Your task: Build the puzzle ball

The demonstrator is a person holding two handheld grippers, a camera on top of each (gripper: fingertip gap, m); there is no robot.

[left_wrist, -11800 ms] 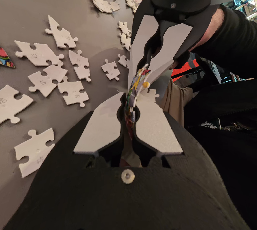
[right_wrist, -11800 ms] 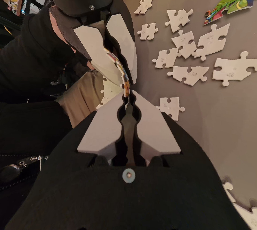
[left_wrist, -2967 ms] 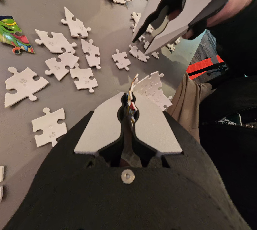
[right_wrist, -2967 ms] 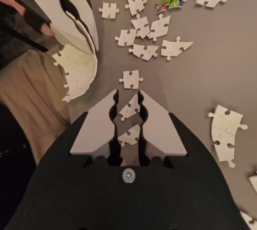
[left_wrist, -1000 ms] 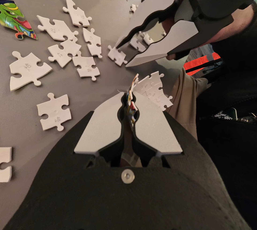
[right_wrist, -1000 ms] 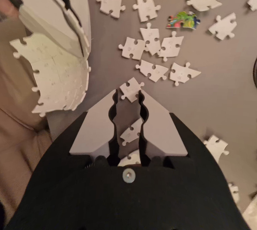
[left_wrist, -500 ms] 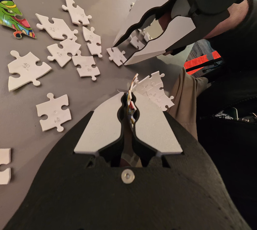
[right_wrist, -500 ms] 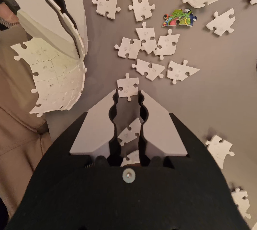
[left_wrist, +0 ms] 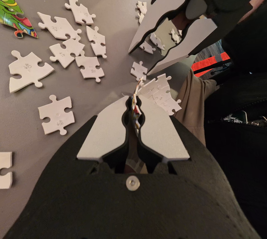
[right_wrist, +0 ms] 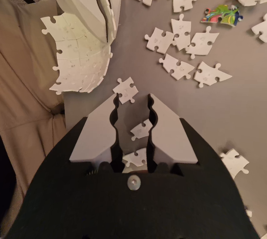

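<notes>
My left gripper (left_wrist: 133, 98) is shut on the edge of a curved, assembled puzzle-ball section (left_wrist: 159, 96), white side showing, held above the table's near edge. The right wrist view shows the same section (right_wrist: 80, 58) in the left gripper (right_wrist: 107, 40) at upper left. My right gripper (right_wrist: 133, 94) is open and empty, low over the grey table (right_wrist: 195, 116). A small white puzzle piece (right_wrist: 125, 90) lies flat just ahead of its left fingertip. In the left wrist view the right gripper (left_wrist: 138, 63) hangs open over that piece (left_wrist: 138, 71).
Several loose white pieces (right_wrist: 180, 41) lie face down in a cluster beyond; the cluster also shows in the left wrist view (left_wrist: 75, 50). One coloured piece (right_wrist: 221, 15) lies face up. Two pieces (right_wrist: 140, 131) lie under the right jaws. A person's tan trousers (right_wrist: 21, 87) are past the table edge. There is about 7 cm between the tips of the two grippers. From either gripper's tips it is about 12 cm to the coloured piece (right_wrist: 221, 15). The left camera catches it too, in the left wrist view (left_wrist: 14, 14).
The right gripper's jaws have opened wider. The small piece in front of it has turned and shifted toward its left fingertip. The left gripper still holds the section.
</notes>
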